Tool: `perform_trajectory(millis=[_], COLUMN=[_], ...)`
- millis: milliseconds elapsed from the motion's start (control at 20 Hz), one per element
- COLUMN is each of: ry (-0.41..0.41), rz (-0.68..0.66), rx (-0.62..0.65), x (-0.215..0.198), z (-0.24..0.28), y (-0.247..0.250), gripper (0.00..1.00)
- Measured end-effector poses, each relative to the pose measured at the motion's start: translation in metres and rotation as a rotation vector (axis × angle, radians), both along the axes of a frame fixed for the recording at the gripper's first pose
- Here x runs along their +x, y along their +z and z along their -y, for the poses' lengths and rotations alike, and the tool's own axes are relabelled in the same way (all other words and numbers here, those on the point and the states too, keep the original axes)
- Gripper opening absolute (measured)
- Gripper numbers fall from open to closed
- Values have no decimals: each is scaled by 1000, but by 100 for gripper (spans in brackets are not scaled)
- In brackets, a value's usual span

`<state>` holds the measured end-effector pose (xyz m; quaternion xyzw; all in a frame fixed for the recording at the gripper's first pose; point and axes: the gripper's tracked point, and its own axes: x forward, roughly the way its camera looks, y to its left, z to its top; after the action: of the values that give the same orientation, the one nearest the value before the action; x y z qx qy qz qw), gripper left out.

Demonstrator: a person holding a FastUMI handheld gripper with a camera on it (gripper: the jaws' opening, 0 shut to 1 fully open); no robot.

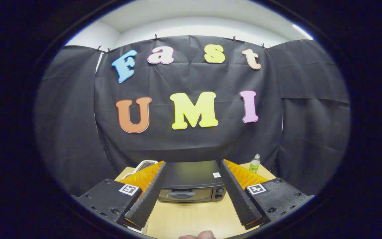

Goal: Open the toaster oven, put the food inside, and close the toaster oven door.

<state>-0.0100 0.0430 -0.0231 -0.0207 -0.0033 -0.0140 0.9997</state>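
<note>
Toaster oven [191,186]: glossy dark top, metallic front. Table [191,219]: smooth pale wood grain. Bottle [254,164]: clear plastic.

A dark, boxy toaster oven [191,186] with a flat black top and a greyish front stands upright on the pale wooden tabletop [191,219], its front facing the camera. Its door is closed, a wide handle across it, and two round knobs sit stacked at the front's right side.

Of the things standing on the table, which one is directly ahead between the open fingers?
The toaster oven, its door closed, sits between the open gripper fingers. The bottle stands beyond the right finger; the white device beyond the left.
</note>
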Motion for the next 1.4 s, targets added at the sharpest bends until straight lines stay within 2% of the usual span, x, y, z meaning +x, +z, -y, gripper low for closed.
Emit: perform_trajectory(millis=[200, 450, 850, 1400], ry=[22, 24, 61, 60], rz=[30, 20, -7, -44], rx=[-20, 22, 1, 14], x=[-25, -44, -48, -37], z=[-1, 3, -3, 11], y=[1, -13, -23, -31], gripper=[100, 100, 100, 100])
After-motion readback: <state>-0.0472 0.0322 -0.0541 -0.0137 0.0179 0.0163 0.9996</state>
